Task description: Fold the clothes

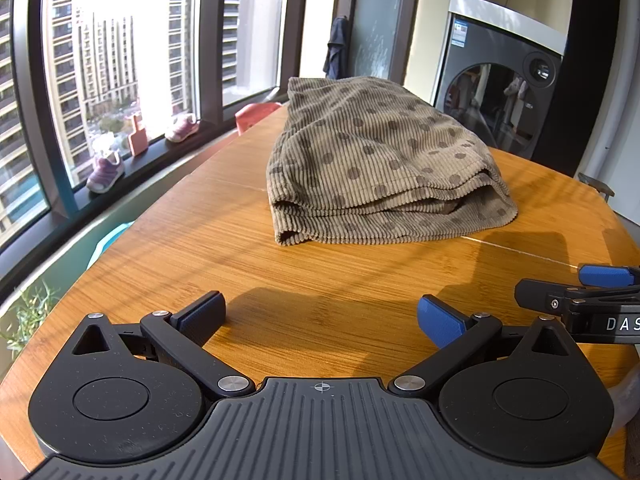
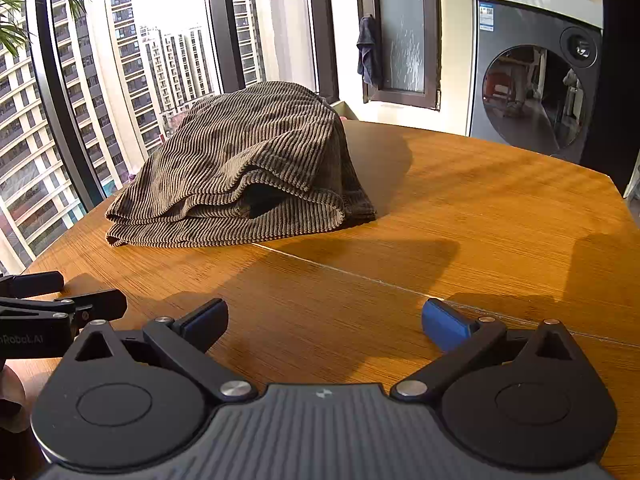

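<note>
- I see the folded garment (image 1: pixel 380 160) lying on the tabletop (image 1: pixel 320 280), well ahead of both tools.
- My left tool (image 1: pixel 320 320) sits beside my right tool (image 2: pixel 324 322), both near the tabletop's front edge.
- The washing machine (image 1: pixel 500 100) stands behind the tabletop, to the right; windows (image 1: pixel 120 60) run along the left.

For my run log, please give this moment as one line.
left gripper: open, empty | right gripper: open, empty | corduroy garment: folded on wooden table, untouched | both grippers near table edge
</note>
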